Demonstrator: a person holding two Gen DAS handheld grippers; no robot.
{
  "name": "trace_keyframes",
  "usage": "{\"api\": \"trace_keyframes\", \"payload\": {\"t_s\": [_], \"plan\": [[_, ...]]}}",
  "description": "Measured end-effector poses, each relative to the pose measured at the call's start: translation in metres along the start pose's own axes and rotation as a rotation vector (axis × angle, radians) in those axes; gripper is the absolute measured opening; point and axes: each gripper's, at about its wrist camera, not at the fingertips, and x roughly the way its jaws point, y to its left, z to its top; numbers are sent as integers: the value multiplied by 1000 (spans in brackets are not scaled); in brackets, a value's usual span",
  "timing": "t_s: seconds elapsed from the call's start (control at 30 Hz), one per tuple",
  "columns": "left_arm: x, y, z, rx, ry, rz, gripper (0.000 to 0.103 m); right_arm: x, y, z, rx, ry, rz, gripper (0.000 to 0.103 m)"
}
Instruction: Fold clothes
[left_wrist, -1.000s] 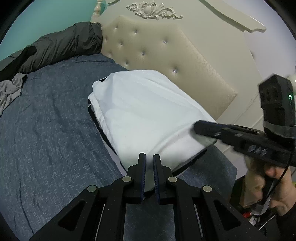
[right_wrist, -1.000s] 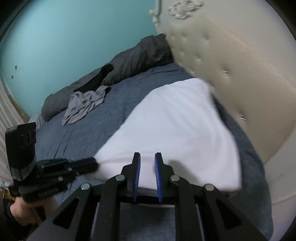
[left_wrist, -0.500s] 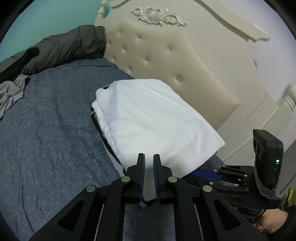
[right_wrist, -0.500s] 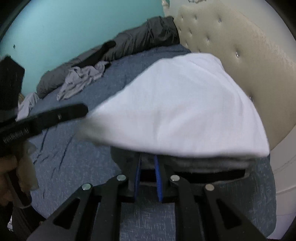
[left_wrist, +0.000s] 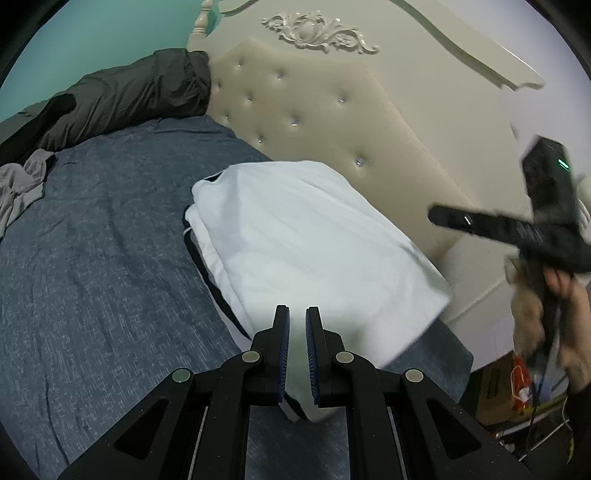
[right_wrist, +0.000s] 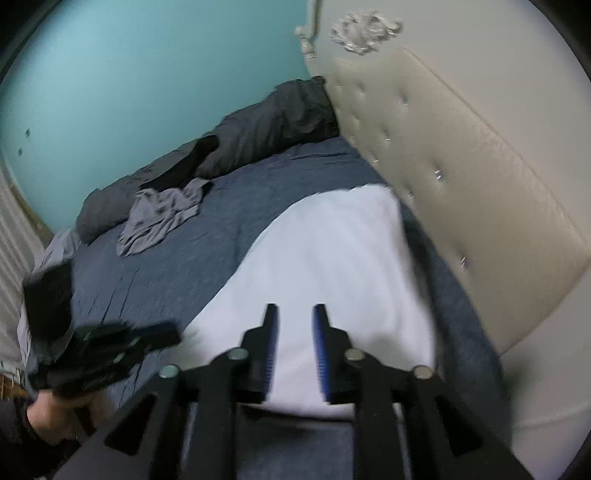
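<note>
Left gripper (left_wrist: 297, 314): jaws narrow, pinching the near corner of the folded white cotton garment (left_wrist: 306, 236), which stretches ahead on the dark blue bed cover (left_wrist: 92, 266). Right gripper (right_wrist: 294, 314): jaws opening, clear above the garment.

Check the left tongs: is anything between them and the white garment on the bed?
Nothing visible. The left tongs are shut on the near edge of the folded white garment, which lies on the blue bedspread. The right tongs are opening above the garment, nothing between their pads.
</note>
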Motion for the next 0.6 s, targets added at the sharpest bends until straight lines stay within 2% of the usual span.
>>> {"api": "trace_keyframes", "payload": {"t_s": [0.07, 0.2, 0.3, 0.47, 0.6], "plan": [[4, 4, 5, -6, -2, 2, 10, 11, -13, 17, 31, 21, -20, 39], [14, 14, 7, -14, 0, 0, 10, 41, -43, 57, 132, 42, 1, 39], [22, 18, 4, -7, -2, -7, 10, 66, -60, 84, 180, 53, -37, 39], [34, 26, -5, -10, 11, -32, 10, 107, -72, 115, 136, 137, -144, 39], [37, 26, -11, -12, 3, -51, 10, 139, -80, 132, 126, 172, -166, 39]]}}
